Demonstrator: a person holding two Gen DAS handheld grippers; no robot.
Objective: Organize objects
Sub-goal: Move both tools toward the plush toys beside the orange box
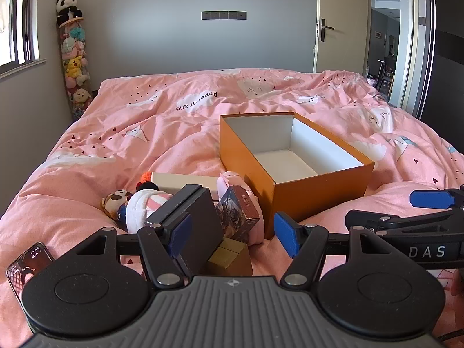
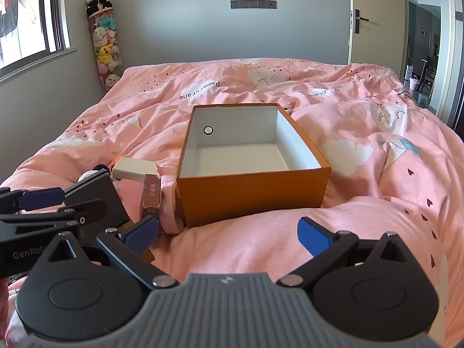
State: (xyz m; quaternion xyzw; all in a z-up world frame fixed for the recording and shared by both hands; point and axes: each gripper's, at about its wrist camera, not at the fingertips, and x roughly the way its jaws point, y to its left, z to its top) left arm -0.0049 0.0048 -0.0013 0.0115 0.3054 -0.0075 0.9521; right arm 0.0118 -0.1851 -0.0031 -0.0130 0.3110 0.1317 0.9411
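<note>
Both grippers, left (image 1: 233, 233) and right (image 2: 229, 233), are hovering with jaws apart, gripping nothing, over a pink duvet (image 1: 116, 150). Toys (image 1: 139, 203) and a black box (image 1: 197, 220) are crowding the left one; the orange box (image 2: 252, 194) is sitting open-topped beyond, lengthwise toward the grey wall (image 1: 174, 14).

Bright daylight pours in from the window (image 1: 17, 20) on the left, both views sharp, soft shadows on the bed (image 2: 377, 174), fisheye bending and darkening the edges.
</note>
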